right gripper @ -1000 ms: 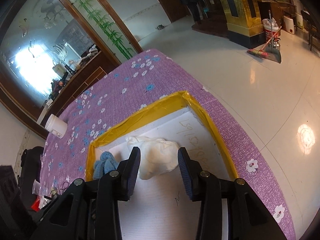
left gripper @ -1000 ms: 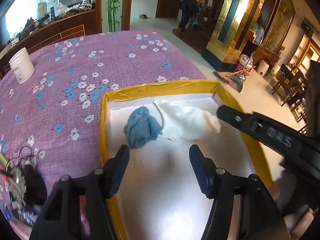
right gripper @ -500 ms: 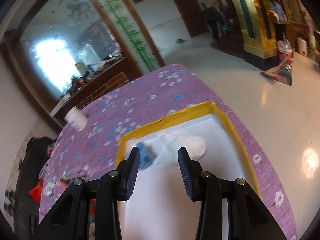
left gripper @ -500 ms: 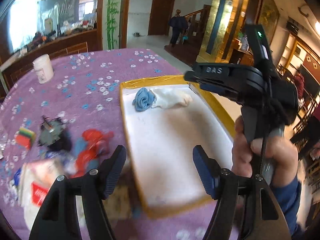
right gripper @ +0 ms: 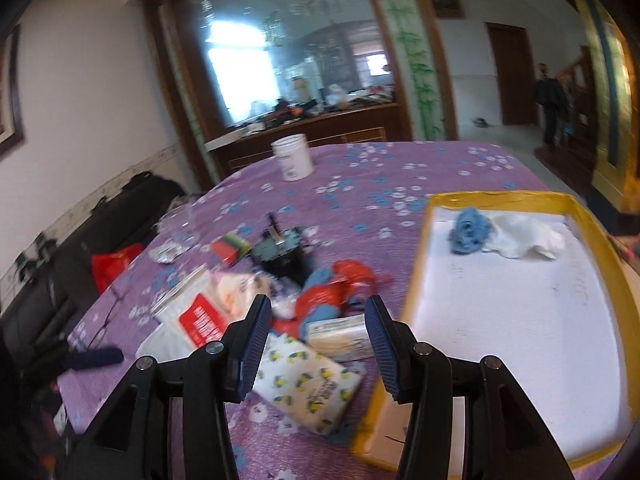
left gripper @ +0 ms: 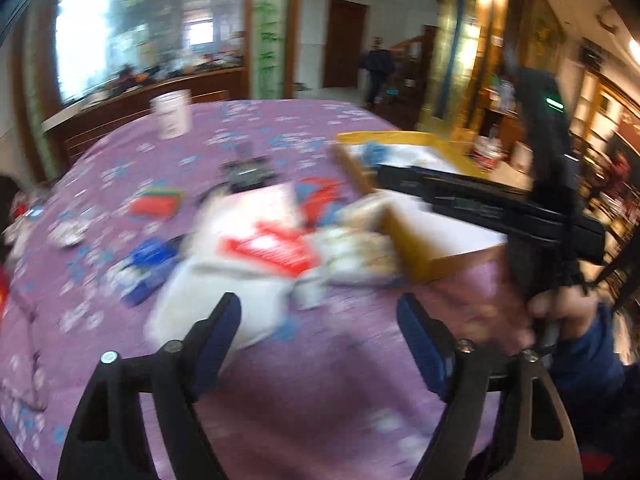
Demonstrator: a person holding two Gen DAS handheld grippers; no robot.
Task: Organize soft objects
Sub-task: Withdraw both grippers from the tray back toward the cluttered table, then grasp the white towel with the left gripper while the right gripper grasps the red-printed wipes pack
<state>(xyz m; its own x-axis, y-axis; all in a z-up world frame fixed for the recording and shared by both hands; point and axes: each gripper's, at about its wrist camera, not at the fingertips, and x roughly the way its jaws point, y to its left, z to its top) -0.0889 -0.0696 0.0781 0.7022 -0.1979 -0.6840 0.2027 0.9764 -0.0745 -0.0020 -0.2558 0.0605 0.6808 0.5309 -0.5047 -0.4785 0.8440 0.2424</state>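
Observation:
A yellow-rimmed white tray [right gripper: 500, 199] lies on the purple flowered table; it also shows in the left wrist view [left gripper: 416, 248]. In its far end lie a blue cloth [right gripper: 469, 230] and a white cloth [right gripper: 528, 236]. My right gripper [right gripper: 318, 320] is open and empty above a pile left of the tray: a lemon-print tissue pack [right gripper: 308, 384], a cream packet [right gripper: 340, 336], a red and blue item [right gripper: 340, 288] and a white bag with a red label [right gripper: 192, 316]. My left gripper [left gripper: 318, 316] is open and empty, above the white bag [left gripper: 248, 264]. The left view is blurred.
A white jar [right gripper: 292, 158] stands at the table's far side. A small dark device [right gripper: 280, 248], a red and green block [right gripper: 232, 247] and small packets lie left of the pile. The right gripper's body and hand [left gripper: 532, 232] cross the left view.
Both grippers have pulled back from the tray and swung left towards the pile of items. The blue and white cloths stay in the tray's far end.

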